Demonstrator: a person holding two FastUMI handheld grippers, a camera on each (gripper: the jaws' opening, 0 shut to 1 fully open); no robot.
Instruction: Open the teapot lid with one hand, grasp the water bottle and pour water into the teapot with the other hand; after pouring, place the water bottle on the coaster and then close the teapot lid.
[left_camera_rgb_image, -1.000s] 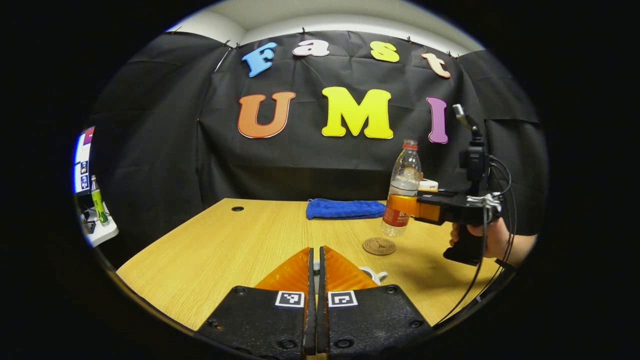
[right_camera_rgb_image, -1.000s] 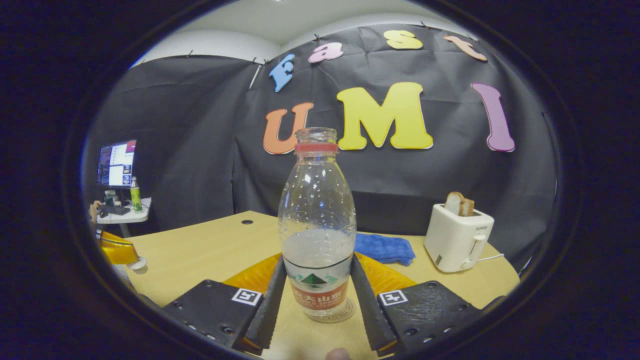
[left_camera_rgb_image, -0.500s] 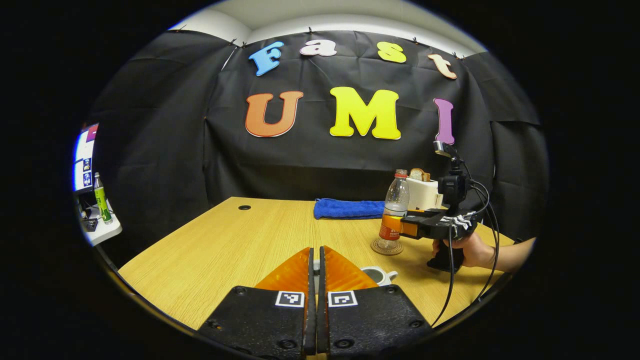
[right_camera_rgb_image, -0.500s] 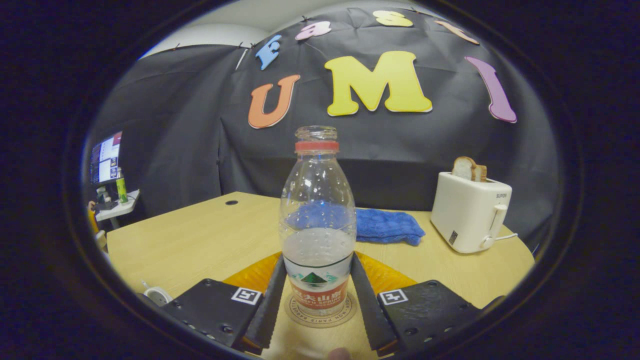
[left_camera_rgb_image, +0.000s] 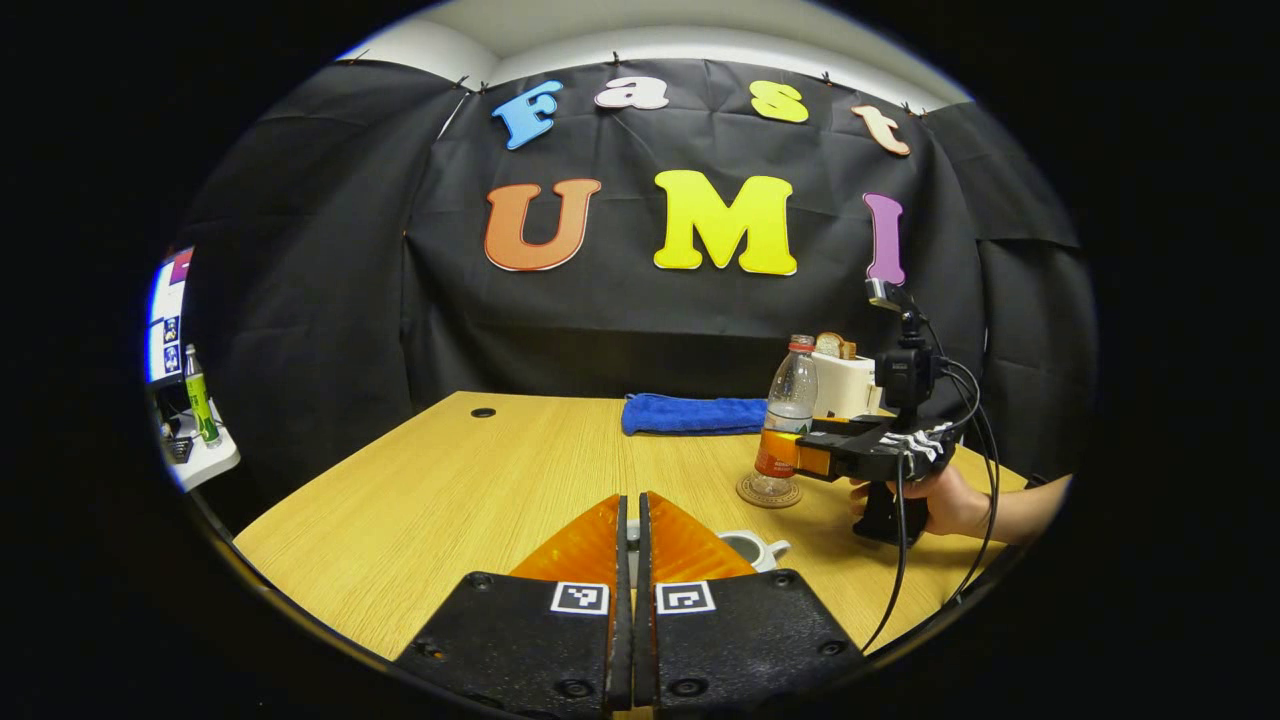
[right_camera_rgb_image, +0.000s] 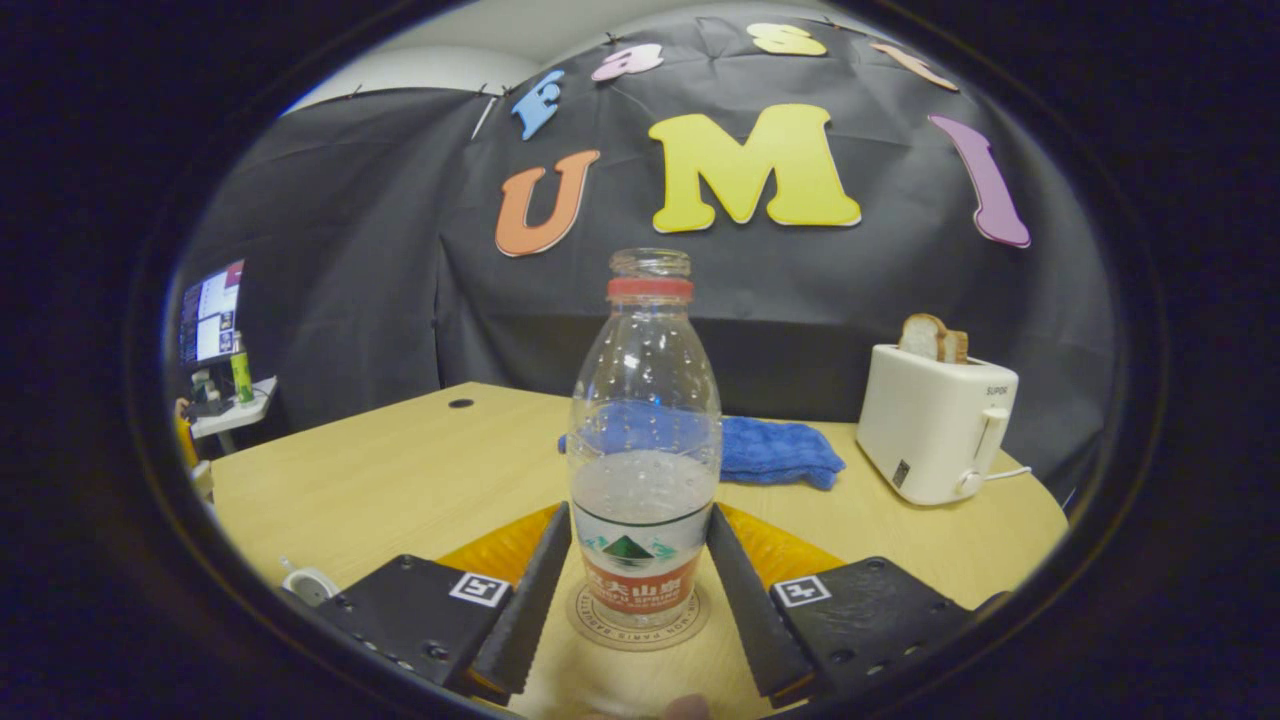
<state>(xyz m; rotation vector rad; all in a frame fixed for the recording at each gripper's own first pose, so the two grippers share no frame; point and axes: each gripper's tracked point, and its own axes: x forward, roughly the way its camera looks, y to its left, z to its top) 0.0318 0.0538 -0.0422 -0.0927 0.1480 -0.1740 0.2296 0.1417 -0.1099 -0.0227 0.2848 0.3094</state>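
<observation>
In the right gripper view, the right gripper (right_camera_rgb_image: 640, 590) has its fingers on either side of the water bottle (right_camera_rgb_image: 645, 450); compared with half a second ago they stand slightly wider and seem to flank rather than squeeze it, though I cannot tell for sure whether they still press on it. A second ago the bottle hung above the table; now it stands upright on the coaster (right_camera_rgb_image: 638, 618), part full and uncapped. The coaster's far rim is hidden behind the bottle's base.

In the left gripper view, the left gripper (left_camera_rgb_image: 628, 540) keeps its fingers together, as in both earlier frames; what they pinch is blocked by the fingers themselves, so the lid cannot be made out. Just beyond them on the right sits the teapot (left_camera_rgb_image: 752, 547), mostly cut off by the gripper, with only its open rim and spout showing.

Farther off, a hand (left_camera_rgb_image: 950, 500) holds the right gripper at the bottle. Beyond lie a blue cloth (left_camera_rgb_image: 690, 413) on the wooden table (left_camera_rgb_image: 450, 490) and, far right, a toaster (right_camera_rgb_image: 935, 420) with bread
</observation>
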